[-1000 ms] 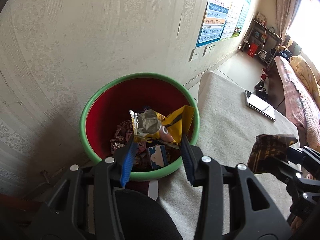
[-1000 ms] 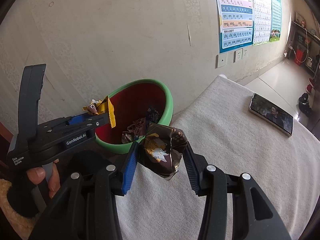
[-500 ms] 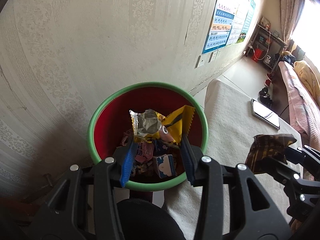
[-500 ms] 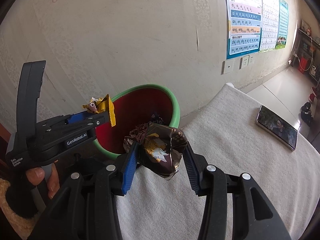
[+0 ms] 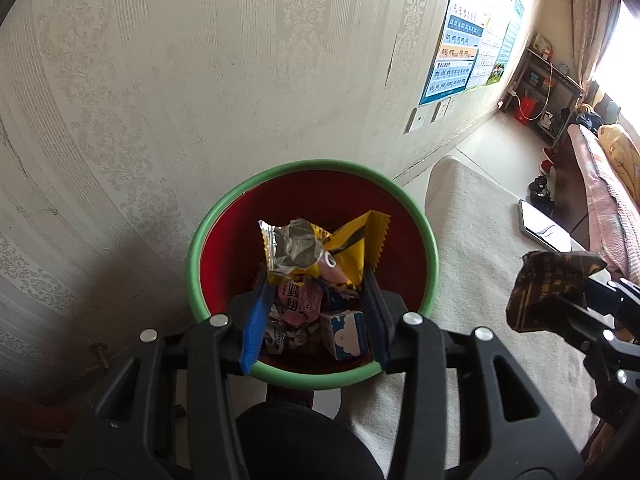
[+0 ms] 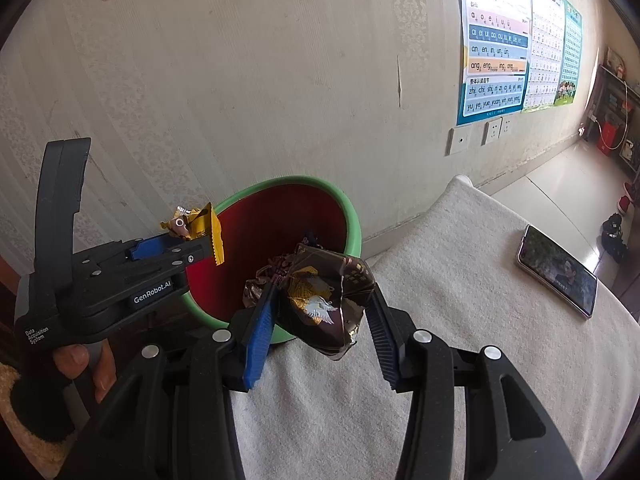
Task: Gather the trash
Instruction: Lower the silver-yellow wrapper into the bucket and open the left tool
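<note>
A red bin with a green rim (image 5: 430, 248) (image 6: 354, 220) stands against the wall beside the cloth-covered table and holds several wrappers. My left gripper (image 5: 314, 276) is shut on a crumpled yellow and silver wrapper (image 5: 316, 250), held directly above the bin's mouth; the right wrist view shows that wrapper (image 6: 198, 226) over the bin's left rim. My right gripper (image 6: 322, 304) is shut on a crumpled dark brown wrapper (image 6: 324, 300) with a white bird print, over the table edge just right of the bin; it shows in the left wrist view as the brown wrapper (image 5: 554, 288).
A phone (image 6: 558, 270) lies on the white tablecloth (image 6: 460, 288) to the right. The patterned wall is close behind the bin. A person's gloved hand (image 6: 80, 368) holds the left gripper's handle. Posters (image 6: 496, 48) hang on the wall; shelves and a bed lie further back.
The bin has shifted toward the centre of the left wrist view, so the yellow wrapper now hangs squarely over it. Both grips are unchanged.
</note>
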`<move>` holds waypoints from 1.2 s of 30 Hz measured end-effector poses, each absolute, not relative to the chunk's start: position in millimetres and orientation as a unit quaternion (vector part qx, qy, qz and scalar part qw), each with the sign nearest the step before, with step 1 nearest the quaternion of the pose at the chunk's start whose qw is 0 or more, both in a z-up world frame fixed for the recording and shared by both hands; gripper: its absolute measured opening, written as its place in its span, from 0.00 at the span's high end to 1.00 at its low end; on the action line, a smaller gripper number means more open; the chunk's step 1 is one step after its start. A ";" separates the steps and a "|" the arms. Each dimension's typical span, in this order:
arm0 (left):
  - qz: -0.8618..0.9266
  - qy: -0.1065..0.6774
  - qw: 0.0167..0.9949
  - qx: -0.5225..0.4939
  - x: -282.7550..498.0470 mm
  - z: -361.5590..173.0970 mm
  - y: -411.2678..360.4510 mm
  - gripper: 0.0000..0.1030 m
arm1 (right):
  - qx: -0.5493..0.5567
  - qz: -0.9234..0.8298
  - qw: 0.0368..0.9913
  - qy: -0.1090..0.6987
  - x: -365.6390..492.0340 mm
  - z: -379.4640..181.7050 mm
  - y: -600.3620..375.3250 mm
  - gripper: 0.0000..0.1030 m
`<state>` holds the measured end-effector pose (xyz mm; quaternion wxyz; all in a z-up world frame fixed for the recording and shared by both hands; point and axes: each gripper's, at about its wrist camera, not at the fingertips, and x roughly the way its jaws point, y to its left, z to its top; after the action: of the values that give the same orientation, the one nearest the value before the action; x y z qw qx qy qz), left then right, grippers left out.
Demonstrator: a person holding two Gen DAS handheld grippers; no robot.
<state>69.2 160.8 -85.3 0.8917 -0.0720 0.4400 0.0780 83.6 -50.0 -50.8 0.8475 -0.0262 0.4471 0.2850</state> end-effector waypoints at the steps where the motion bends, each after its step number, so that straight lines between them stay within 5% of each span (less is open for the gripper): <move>1: 0.079 0.439 0.892 -0.072 69.5 -84.8 161.7 0.61 | -0.026 0.286 0.847 0.448 84.0 -51.0 -48.9 0.57; 36: 0.095 0.458 0.880 -0.080 89.3 -102.1 183.8 0.61 | -0.066 0.301 0.839 0.449 98.3 -55.6 -15.3 0.57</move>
<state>89.3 183.8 -102.1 0.8803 -0.0797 0.4579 0.0950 98.3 -15.3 -55.6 0.8388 -0.0657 0.4491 0.3007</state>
